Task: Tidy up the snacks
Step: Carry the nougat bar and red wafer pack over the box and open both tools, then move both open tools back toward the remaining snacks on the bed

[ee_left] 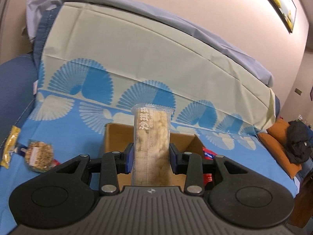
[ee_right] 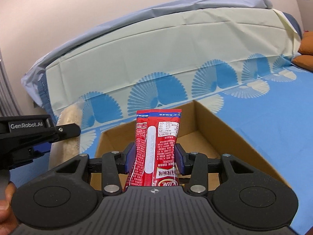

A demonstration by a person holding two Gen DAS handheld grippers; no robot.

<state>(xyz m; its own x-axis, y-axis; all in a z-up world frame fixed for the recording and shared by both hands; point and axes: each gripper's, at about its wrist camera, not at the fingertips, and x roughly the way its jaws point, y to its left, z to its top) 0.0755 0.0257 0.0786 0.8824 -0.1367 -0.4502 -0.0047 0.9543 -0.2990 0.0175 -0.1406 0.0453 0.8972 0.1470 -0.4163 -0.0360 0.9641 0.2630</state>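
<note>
Snacks sit in both grippers above a blue cloth [ee_left: 82, 137] printed with pale fan shapes; in the left wrist view the left gripper [ee_left: 151, 157], at the centre of the frame, is closed on a clear packet [ee_left: 151, 133] of pale puffed pieces that stands upright between its blue pads, the packet's sealed top reaching above the far wall of a cardboard box [ee_left: 117, 137]; the box lies open just behind the fingers, in the middle of the frame; at the left edge a gold wrapper [ee_left: 9, 146] and a round packet of brown grains [ee_left: 39, 153] lie on the cloth, apart from the box, and a red packet [ee_left: 208, 154] shows just right of the box, partly hidden by the gripper; in the right wrist view the right gripper [ee_right: 155, 157], centre of the frame, is clamped on a red packet with white print [ee_right: 156, 146], held upright with its top edge against the far part of the box [ee_right: 215, 121]; the box fills the middle and right of that frame, its inside largely hidden behind the gripper; the left gripper enters from the left edge with the pale packet in it; a folded pale-green cover [ee_right: 156, 49] rises behind everything, across the upper half of both frames.
</note>
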